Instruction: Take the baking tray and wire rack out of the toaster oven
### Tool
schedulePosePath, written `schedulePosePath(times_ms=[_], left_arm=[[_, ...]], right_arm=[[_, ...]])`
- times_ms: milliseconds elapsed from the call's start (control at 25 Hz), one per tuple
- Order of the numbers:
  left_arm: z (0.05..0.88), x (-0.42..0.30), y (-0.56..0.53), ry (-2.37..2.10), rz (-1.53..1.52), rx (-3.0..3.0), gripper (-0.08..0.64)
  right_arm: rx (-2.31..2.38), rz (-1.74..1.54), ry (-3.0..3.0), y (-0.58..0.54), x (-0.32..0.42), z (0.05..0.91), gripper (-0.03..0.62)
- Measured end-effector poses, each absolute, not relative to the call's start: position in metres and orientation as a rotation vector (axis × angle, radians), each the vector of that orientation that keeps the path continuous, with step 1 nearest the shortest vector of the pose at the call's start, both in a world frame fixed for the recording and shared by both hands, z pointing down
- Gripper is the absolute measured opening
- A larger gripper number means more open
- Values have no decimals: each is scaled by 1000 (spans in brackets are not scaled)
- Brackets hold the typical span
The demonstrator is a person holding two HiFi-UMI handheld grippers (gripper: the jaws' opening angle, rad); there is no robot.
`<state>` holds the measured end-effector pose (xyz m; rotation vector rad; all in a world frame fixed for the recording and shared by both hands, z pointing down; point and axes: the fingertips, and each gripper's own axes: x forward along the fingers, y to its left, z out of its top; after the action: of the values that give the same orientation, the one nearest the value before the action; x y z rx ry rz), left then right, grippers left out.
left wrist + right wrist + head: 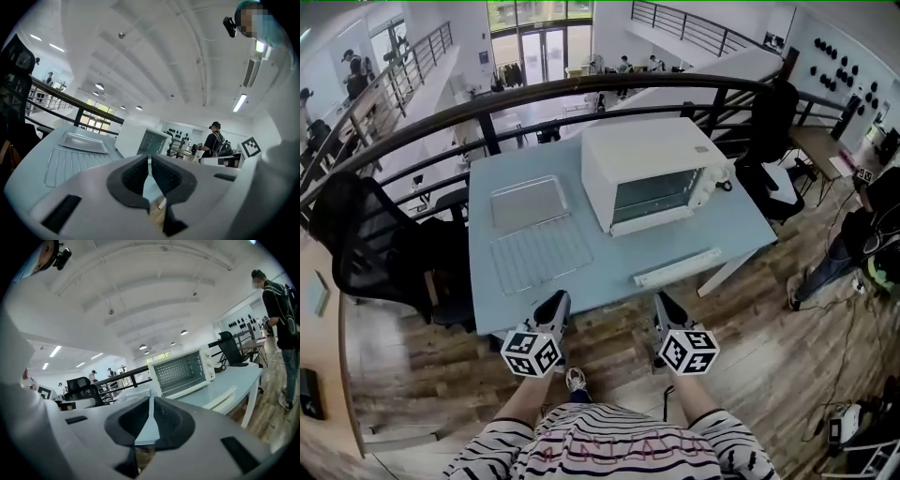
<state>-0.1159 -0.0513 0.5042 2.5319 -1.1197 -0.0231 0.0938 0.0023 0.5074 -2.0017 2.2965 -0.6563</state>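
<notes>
Left gripper (555, 304) and right gripper (665, 306), jaws together on nothing, near table (605, 270) edge.

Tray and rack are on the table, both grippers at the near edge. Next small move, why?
Probably nothing beyond parking both: the baking tray and wire rack already lie on the table beside the toaster oven, and the left gripper and right gripper sit shut and empty at the near edge.
</notes>
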Motion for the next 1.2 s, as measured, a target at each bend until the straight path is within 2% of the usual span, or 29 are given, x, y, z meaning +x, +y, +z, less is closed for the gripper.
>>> schedulePosePath(times_ms=[560, 1200], left_arm=[[501, -57, 66, -974, 38, 2656, 23], [513, -27, 143, -904, 85, 2685, 23]], right_arm=[[-1958, -572, 2306, 116, 111, 500, 28], [-1945, -567, 2313, 179, 129, 508, 26]])
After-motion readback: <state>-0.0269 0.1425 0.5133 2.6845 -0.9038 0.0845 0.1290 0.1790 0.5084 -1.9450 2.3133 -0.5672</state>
